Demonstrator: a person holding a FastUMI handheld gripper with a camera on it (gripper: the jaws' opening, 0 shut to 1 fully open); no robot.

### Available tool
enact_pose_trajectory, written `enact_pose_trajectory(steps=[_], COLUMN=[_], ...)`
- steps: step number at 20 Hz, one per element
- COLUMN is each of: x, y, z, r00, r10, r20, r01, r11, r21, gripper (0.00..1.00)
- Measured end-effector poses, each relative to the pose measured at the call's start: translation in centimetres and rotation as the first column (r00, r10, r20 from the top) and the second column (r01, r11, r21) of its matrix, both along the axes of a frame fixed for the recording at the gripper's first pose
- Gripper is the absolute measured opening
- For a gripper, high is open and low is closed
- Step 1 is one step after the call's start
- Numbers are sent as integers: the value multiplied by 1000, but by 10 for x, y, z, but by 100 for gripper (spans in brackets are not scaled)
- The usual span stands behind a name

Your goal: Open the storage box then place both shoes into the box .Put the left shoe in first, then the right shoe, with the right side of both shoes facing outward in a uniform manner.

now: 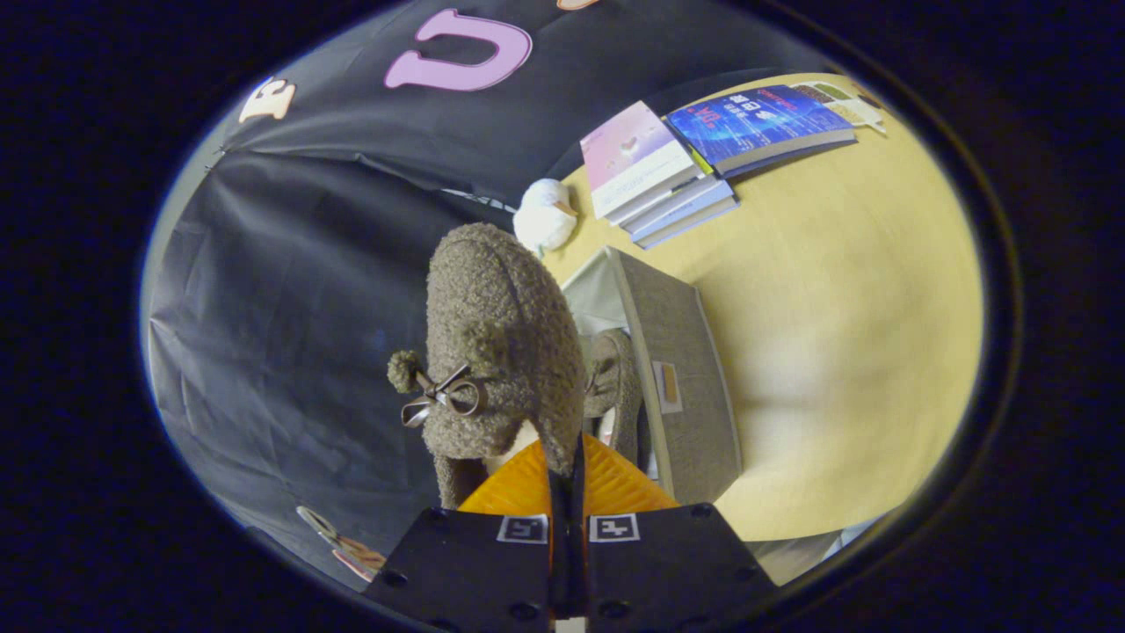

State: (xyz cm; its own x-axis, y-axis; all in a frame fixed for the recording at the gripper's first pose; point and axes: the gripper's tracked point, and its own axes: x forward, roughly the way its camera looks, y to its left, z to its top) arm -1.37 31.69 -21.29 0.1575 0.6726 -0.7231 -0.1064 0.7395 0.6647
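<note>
Box (681, 387) stood open on the tabletop (844, 334), at about two o'clock from the tool (568, 457), its grey fabric wall turned toward the camera. One shoe (615, 387) already lay inside it, at about one o'clock from the fingers and partly hidden behind the held shoe (501, 334). That second shoe, a fuzzy brown slipper with a pompom and a small bow, hung straight ahead at twelve o'clock, over the booth cloth and just beside the box's open mouth, not yet inside.

Judging by the task, this was likely the right shoe going in second. To do it well, the shoe should be carried over toward two o'clock until it sat above the free space beside the first shoe, turned so its side matched its partner's, then lowered clear of the box wall before release.

Books (694, 167) lay stacked at the far end of the tabletop, well apart from the box, with a small white toy (545, 215) near them.

The tool's fingers were closed nearly together, pinching the slipper's collar edge between them.
</note>
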Motion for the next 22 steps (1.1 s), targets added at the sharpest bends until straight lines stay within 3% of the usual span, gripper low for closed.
enact_pose_trajectory(steps=[5, 13, 20, 22], x=[6, -3, -6, -7], y=[2, 17, 12, 17], z=[-49, -80, -98, -95], r00=[999, 999, 999, 998], r10=[-17, -27, 8, 16], r20=[42, 19, 54, 67], r01=[27, 32, 22, 22], r11=[972, 920, 843, 846], r21=[-235, -391, -537, -534], gripper=[4, 4, 6, 7])
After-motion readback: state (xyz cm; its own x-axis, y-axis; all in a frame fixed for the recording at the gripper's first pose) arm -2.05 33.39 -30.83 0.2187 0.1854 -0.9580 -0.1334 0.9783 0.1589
